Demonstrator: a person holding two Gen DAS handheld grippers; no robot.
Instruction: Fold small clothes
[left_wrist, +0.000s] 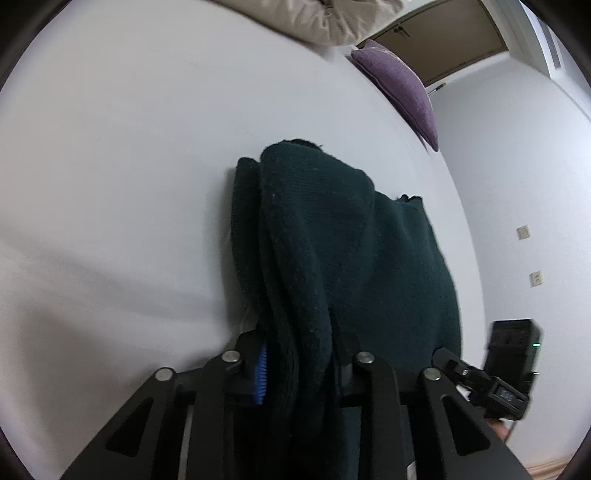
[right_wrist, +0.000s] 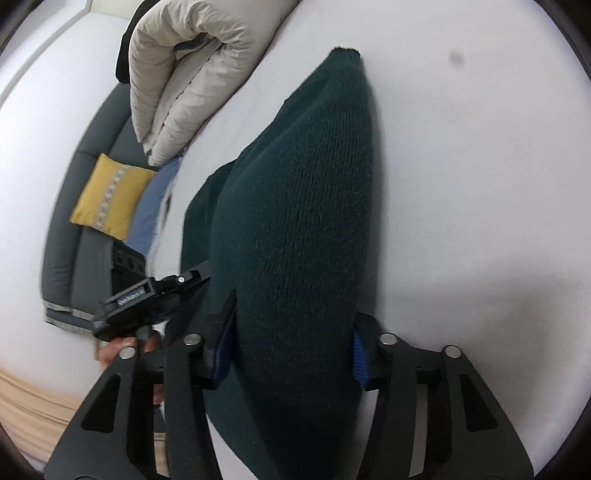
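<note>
Lying across the white bed (left_wrist: 110, 147), the dark green knit (left_wrist: 332, 240) is doubled over in thick layers, and both claws grip it at its near end. The left gripper (left_wrist: 295, 365) is clamped on a bunched fold of the knit, its blue pad (left_wrist: 261, 373) showing on one side while the cloth hides the other finger. The right gripper (right_wrist: 291, 347) is clamped on a wider bundle of the same knit (right_wrist: 306, 192), with blue pads pressed against the cloth on both sides.

In the left view the other gripper (left_wrist: 491, 384) shows at the right edge of the knit; a small display on it carries characters too blurred to read. In the right view the other gripper (right_wrist: 147, 299) shows at the left, held by a hand (right_wrist: 118, 350); a label on its body bears pale writing that cannot be made out.

A beige quilt (right_wrist: 184, 74) lies rolled at the far end of the bed. A purple pillow (left_wrist: 402, 88) rests at the bed's edge near a door (left_wrist: 443, 40). Beside the bed stands a grey sofa (right_wrist: 62, 240) with a yellow cushion (right_wrist: 110, 195) on it. Two wall plates (left_wrist: 522, 232) sit on the white wall.
</note>
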